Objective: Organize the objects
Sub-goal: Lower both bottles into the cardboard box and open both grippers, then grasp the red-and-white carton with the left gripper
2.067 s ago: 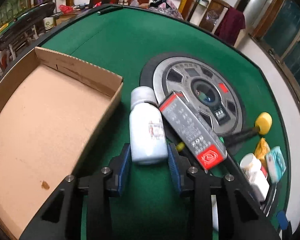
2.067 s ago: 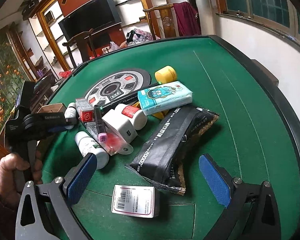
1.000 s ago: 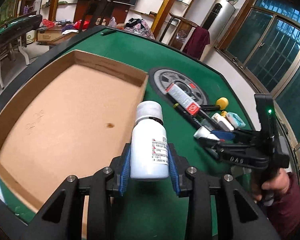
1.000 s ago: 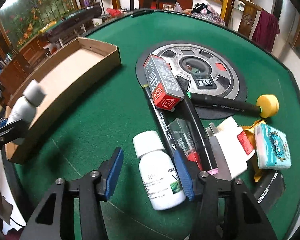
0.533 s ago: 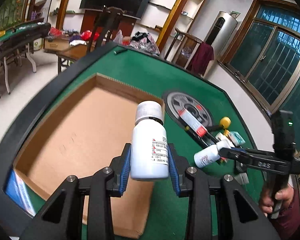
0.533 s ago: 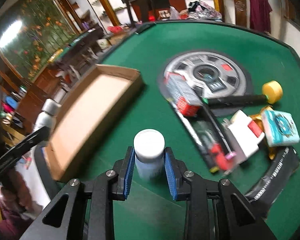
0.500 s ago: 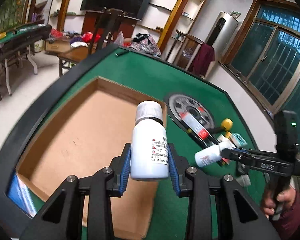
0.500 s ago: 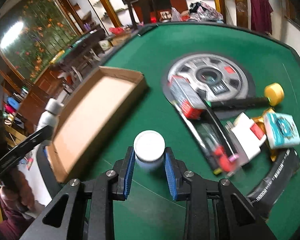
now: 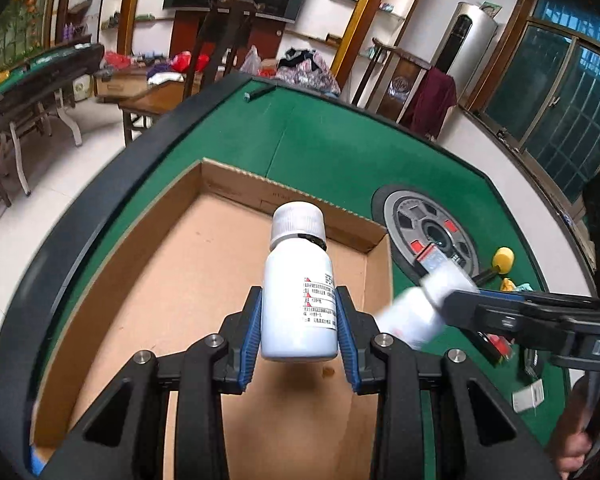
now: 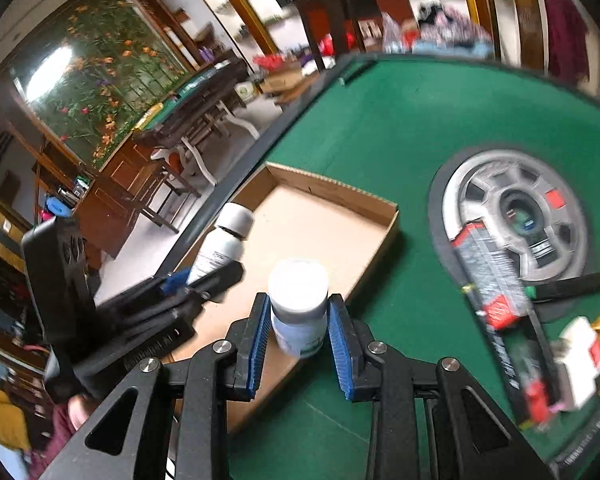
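- The left claw [image 9: 299, 332] is clamped on a white bottle [image 9: 299, 300], its blue pads pressing the lower body from both sides; the bottle stands upright in mid-air at the centre of the left view, above the floor of the cardboard box [image 9: 172, 280].
- The right claw [image 10: 299, 338] grips a second white bottle [image 10: 299, 308] just under its cap, low in the middle of the right view, over the near corner of the box [image 10: 328, 220].
- In the left view that second bottle [image 9: 420, 304] shows blurred at the right, so its tilt is hard to judge; it seems to lean.
- Both bottles look like light, stiff plastic with smooth, somewhat slippery walls. A hold across the broad body is likely safer than one near the cap.
- The box lies on the green bench [image 9: 340, 152], with nothing visible on the part of its floor in view.
- The other items, among them a red and grey carton [image 10: 488, 276], lie at the right of the right view.
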`<state>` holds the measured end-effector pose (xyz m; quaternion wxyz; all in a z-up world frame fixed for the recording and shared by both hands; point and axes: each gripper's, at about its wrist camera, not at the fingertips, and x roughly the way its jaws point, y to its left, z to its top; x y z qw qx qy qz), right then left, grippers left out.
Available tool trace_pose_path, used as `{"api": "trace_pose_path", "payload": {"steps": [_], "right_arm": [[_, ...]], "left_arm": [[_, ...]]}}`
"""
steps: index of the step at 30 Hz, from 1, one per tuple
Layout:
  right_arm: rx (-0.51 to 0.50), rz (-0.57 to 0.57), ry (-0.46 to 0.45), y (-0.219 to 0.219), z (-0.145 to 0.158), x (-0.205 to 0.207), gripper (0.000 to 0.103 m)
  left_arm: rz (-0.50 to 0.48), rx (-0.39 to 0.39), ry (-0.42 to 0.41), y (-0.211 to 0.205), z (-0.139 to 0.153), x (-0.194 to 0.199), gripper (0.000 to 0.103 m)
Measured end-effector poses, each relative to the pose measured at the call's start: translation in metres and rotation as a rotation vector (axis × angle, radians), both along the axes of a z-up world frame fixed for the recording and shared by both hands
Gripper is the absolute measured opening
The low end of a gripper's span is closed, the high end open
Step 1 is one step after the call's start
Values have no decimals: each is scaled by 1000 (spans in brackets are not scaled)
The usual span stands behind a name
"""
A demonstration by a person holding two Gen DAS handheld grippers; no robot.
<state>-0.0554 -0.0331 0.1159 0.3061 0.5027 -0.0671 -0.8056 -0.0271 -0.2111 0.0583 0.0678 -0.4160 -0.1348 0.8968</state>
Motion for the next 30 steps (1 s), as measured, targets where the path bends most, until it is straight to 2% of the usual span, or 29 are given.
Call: {"api": "trace_pose_path", "payload": {"steps": [5, 8, 10, 12, 13, 14, 15, 17, 20, 22, 26, 30], "right_arm": [[38, -63, -83, -13, -31, -41, 28], [76, -84, -88, -18, -39, -56, 27], [91, -95, -97, -20, -44, -64, 27], [87, -97, -95, -20, -47, -69, 27], [86, -101, -97, -20, -47, -69, 27], [79, -104, -96, -18, -47, -68, 28], [73, -110, -90, -17, -47, -65, 28], [68, -121, -72, -11, -45, -58, 40], [64, -137, -20, 1, -35, -42, 52], [51, -138, 5, 10, -29, -29, 56], [14, -144, 36, 32, -19, -3, 65], [16, -175, 81, 63, -9, 25, 75]], "left_arm": [[-9, 25, -38, 3, -20, -20, 33], [-15, 57, -59, 3, -26, -30, 33], [1, 48, -51, 4, -28, -33, 35], [19, 68, -52, 2, -31, -35, 46], [32, 88, -64, -1, -34, -35, 61], [49, 103, -78, -3, -38, -35, 70], [65, 123, -90, -5, -40, -34, 70], [92, 173, -104, -10, -46, -31, 70], [133, 193, -101, -9, -47, -21, 72], [154, 189, -95, -5, -46, -13, 74], [215, 244, -71, -3, -48, 8, 83], [239, 286, -82, -10, -46, 12, 85]]}}
